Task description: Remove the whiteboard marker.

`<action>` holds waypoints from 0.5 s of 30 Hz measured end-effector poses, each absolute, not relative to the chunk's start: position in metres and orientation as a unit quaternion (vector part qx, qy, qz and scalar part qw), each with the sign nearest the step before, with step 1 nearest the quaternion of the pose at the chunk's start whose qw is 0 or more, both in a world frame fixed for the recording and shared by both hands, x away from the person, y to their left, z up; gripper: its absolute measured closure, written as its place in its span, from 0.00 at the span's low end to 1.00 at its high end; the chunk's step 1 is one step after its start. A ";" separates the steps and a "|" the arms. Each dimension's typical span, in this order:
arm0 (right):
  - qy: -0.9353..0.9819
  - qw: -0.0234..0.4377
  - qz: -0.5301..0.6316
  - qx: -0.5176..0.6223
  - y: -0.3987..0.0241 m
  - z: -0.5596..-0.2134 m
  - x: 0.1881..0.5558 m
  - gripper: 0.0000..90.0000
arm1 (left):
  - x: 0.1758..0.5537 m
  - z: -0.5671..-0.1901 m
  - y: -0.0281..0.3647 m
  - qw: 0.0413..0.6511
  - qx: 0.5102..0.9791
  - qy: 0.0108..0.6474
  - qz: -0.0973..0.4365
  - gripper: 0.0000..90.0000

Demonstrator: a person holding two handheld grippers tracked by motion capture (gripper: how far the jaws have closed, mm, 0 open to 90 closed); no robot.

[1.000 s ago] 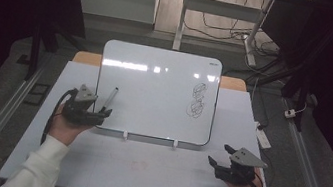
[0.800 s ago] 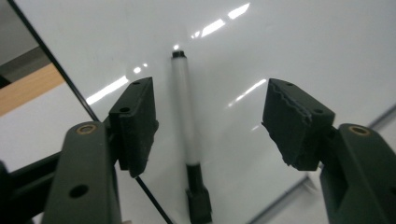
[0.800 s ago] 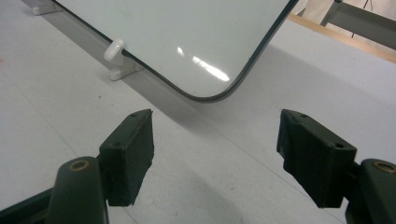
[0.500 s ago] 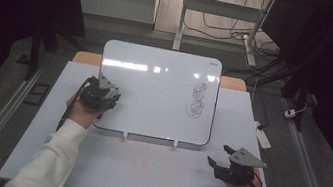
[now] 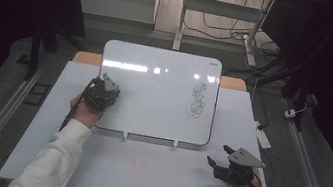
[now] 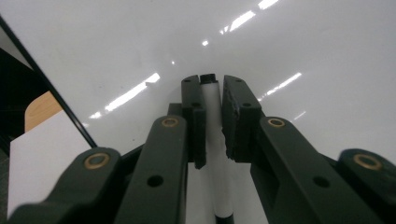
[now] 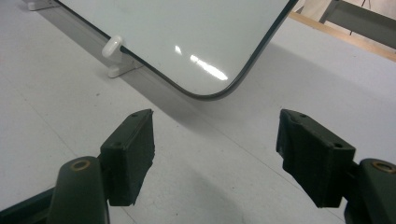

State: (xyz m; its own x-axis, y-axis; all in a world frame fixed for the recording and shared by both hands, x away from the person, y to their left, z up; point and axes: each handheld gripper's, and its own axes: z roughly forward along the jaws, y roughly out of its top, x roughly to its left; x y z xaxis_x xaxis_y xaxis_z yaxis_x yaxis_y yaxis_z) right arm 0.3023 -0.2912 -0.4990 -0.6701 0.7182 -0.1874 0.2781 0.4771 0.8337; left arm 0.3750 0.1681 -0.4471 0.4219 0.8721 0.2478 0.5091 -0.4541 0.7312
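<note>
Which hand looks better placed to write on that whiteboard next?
Left, probably: its tool has just closed on the marker over the whiteboard. The right tool rests open on the table.

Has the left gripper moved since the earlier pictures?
Yes. The left gripper moved from the table beside the whiteboard onto the board's left edge, and its jaws have just been closing on the marker.

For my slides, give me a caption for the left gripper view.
Left gripper, jaws just closed, clamps a white marker over the whiteboard.
</note>
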 end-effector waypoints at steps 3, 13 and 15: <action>0.816 0.268 0.410 0.305 -0.291 -0.499 0.302 0.31 | 0.375 -0.447 0.168 0.298 0.791 0.438 0.304 0.89; 0.813 0.272 0.414 0.307 -0.293 -0.498 0.302 0.31 | 0.362 -0.438 0.172 0.323 0.793 0.421 0.300 0.91; 0.812 0.272 0.415 0.307 -0.292 -0.498 0.302 0.31 | 0.355 -0.432 0.175 0.341 0.792 0.414 0.292 0.91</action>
State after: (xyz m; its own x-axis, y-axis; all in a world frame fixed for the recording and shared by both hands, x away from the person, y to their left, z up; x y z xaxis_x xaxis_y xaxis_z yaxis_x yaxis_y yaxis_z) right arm 0.3019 -0.2925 -0.4979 -0.6638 0.7238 -0.1883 0.2722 0.4683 0.8406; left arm 0.3550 0.1745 -0.4325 0.4867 0.8550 0.1790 0.4569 -0.4238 0.7821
